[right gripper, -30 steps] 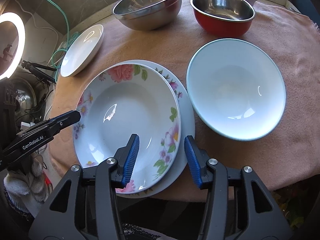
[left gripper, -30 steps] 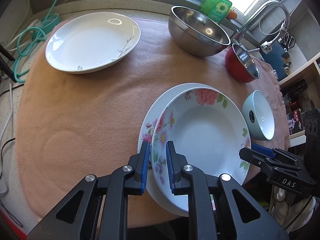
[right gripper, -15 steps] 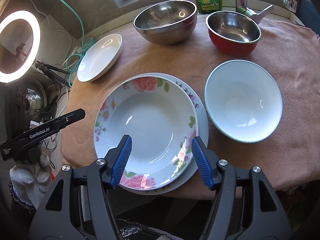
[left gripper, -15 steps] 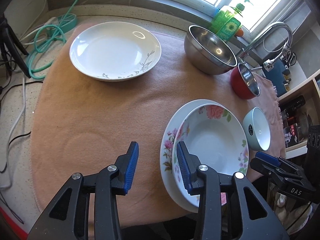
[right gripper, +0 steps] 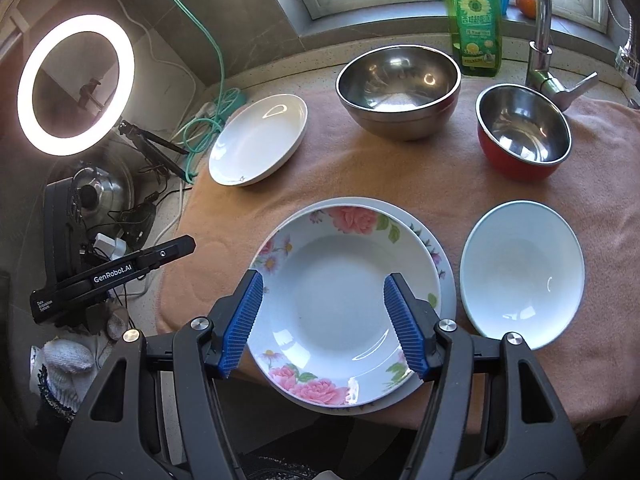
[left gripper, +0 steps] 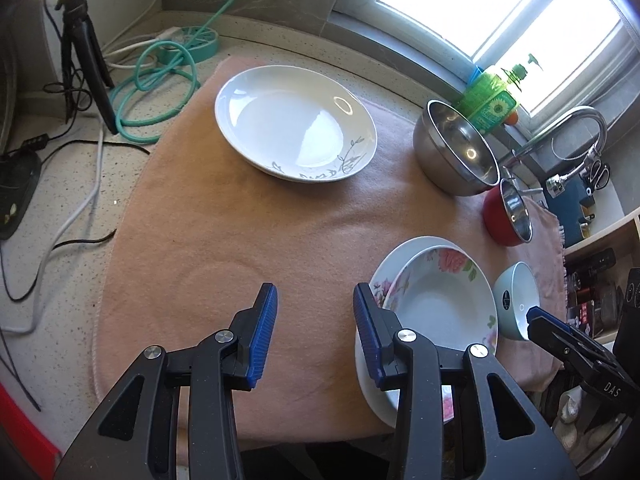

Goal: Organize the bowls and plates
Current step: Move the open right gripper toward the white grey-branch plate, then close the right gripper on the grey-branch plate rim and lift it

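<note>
A floral deep plate (right gripper: 340,300) lies stacked on a second floral plate (right gripper: 442,256) at the front edge of the peach cloth; it also shows in the left wrist view (left gripper: 440,304). A white plate with a grey sprig (left gripper: 294,122) lies at the far left (right gripper: 258,140). A pale blue bowl (right gripper: 522,272), a red bowl (right gripper: 524,130) and a large steel bowl (right gripper: 398,90) stand on the right. My left gripper (left gripper: 314,334) is open and empty, left of the stack. My right gripper (right gripper: 324,322) is open and empty above the floral plate.
The peach cloth (left gripper: 240,220) covers the counter. A green soap bottle (right gripper: 476,20) and a tap (right gripper: 544,40) stand at the back. A ring light (right gripper: 76,84), a tripod (left gripper: 86,60) and a teal hose (left gripper: 160,80) sit at the left.
My left gripper has let go of the floral plate's rim, opened wide and drawn back to the left. My right gripper has opened wider and pulled back and up.
</note>
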A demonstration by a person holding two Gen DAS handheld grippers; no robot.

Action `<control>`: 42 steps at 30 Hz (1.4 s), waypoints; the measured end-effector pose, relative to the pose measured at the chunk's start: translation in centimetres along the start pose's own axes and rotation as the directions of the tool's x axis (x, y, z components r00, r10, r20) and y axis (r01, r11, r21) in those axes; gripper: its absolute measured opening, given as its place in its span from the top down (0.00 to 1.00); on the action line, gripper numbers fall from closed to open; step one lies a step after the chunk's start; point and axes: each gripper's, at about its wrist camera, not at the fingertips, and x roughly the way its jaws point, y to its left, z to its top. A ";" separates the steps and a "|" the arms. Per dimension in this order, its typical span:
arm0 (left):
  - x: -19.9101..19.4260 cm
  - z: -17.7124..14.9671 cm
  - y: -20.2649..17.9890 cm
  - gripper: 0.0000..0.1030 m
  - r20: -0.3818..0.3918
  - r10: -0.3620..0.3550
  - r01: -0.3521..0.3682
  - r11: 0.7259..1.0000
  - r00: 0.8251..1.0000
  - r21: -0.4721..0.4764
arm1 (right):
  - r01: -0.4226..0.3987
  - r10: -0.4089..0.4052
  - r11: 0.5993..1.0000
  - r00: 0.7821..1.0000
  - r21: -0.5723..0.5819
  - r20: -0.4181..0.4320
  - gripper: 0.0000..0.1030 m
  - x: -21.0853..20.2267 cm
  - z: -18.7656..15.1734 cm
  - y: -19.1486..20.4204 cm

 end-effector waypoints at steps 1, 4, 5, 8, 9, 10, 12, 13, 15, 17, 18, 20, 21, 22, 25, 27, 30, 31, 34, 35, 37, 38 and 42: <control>-0.2 -0.1 0.0 0.63 0.008 0.006 -0.006 1.000 1.000 -0.010 | -0.012 0.012 1.000 1.000 -0.008 0.008 0.36 -0.2 0.2 0.0; -0.7 -0.3 -0.3 0.63 0.037 0.023 -0.021 0.999 0.999 -0.041 | -0.052 0.053 0.998 0.998 -0.038 0.034 0.36 -1.2 0.9 0.3; -1.0 -0.3 -0.3 0.63 0.049 0.022 -0.019 0.998 0.999 -0.057 | -0.063 0.065 0.997 0.997 -0.048 0.049 0.36 -1.5 1.2 0.4; -1.8 0.0 -0.3 0.63 0.087 0.042 -0.033 0.994 0.995 -0.100 | -0.101 0.109 0.992 0.989 -0.074 0.104 0.25 -2.6 1.7 0.8; -2.1 0.2 -0.4 0.63 0.098 0.050 -0.040 0.994 0.994 -0.105 | -0.106 0.116 0.991 0.986 -0.082 0.121 0.24 -2.7 1.8 1.0; -2.5 0.3 -0.4 0.63 0.109 0.058 -0.046 0.993 0.992 -0.108 | -0.110 0.121 0.990 0.984 -0.086 0.130 0.24 -2.8 1.9 1.2; -3.1 0.8 -0.4 0.63 0.123 0.070 -0.058 0.994 0.990 -0.097 | -0.128 0.137 0.989 0.983 -0.079 0.121 0.24 -2.5 2.4 1.6; -3.4 1.1 -0.3 0.63 0.128 0.081 -0.071 0.994 0.988 -0.086 | -0.138 0.146 0.988 0.983 -0.071 0.114 0.24 -2.3 2.6 1.8; -3.6 2.0 0.2 0.63 0.132 0.098 -0.089 0.993 0.986 -0.073 | -0.142 0.148 0.988 0.984 -0.062 0.103 0.24 -1.6 3.2 2.3; -3.6 3.2 0.9 0.63 0.139 0.099 -0.092 0.994 0.985 -0.056 | -0.116 0.120 0.992 0.988 -0.048 0.092 0.24 -0.6 3.7 2.8; -3.4 3.9 1.4 0.63 0.142 0.095 -0.089 0.995 0.985 -0.046 | -0.088 0.090 0.996 0.993 -0.026 0.083 0.24 0.1 4.0 3.0; -2.7 5.3 2.2 0.63 0.136 0.082 -0.080 0.997 0.987 -0.023 | -0.066 0.064 0.997 0.997 0.029 0.052 0.24 1.6 4.6 3.0; -2.3 6.0 2.6 0.63 0.130 0.073 -0.072 0.997 0.989 -0.014 | -0.063 0.062 0.997 0.997 0.048 0.039 0.24 2.3 4.8 3.1; -1.8 6.7 2.9 0.63 0.125 0.058 -0.058 0.998 0.990 0.000 | -0.050 0.048 0.997 0.998 0.061 0.032 0.24 2.9 5.1 3.3; 0.2 8.9 3.9 0.63 0.099 0.033 -0.038 0.998 0.995 0.040 | -0.012 0.010 0.996 1.000 0.092 0.029 0.24 4.4 5.8 3.6; 1.6 10.4 4.6 0.63 0.081 0.023 -0.028 0.998 0.996 0.051 | -0.011 0.007 0.993 1.000 0.121 0.030 0.25 5.3 6.5 3.7; 3.2 12.4 5.3 0.64 0.065 0.009 -0.014 0.998 0.998 0.069 | -0.007 0.003 0.987 1.000 0.162 0.022 0.40 6.7 7.5 4.0; 3.7 12.9 5.6 0.64 0.058 0.001 -0.006 0.997 0.998 0.073 | -0.009 0.005 0.983 1.000 0.181 0.023 0.43 7.1 7.8 4.1; 5.3 14.2 6.0 0.73 0.035 -0.004 0.001 0.996 0.999 0.085 | -0.021 0.018 0.975 1.000 0.222 0.017 0.51 8.6 8.3 4.1; 5.8 14.5 6.2 0.77 0.026 -0.010 0.008 0.996 1.000 0.091 | -0.018 0.017 0.973 1.000 0.232 0.007 0.55 9.2 8.5 4.0; 6.5 15.2 6.5 0.78 0.015 -0.011 0.009 0.995 1.000 0.100 | -0.022 0.025 0.965 1.000 0.260 -0.010 0.57 10.1 8.7 3.7; 6.9 15.5 6.6 0.79 0.009 -0.012 0.011 0.995 1.000 0.101 | -0.026 0.032 0.962 0.999 0.273 -0.016 0.59 10.6 8.8 3.5; 8.0 16.8 7.1 0.82 -0.009 -0.024 0.025 0.995 1.000 0.099 | -0.011 0.021 0.953 0.999 0.303 -0.031 0.65 12.2 9.5 2.7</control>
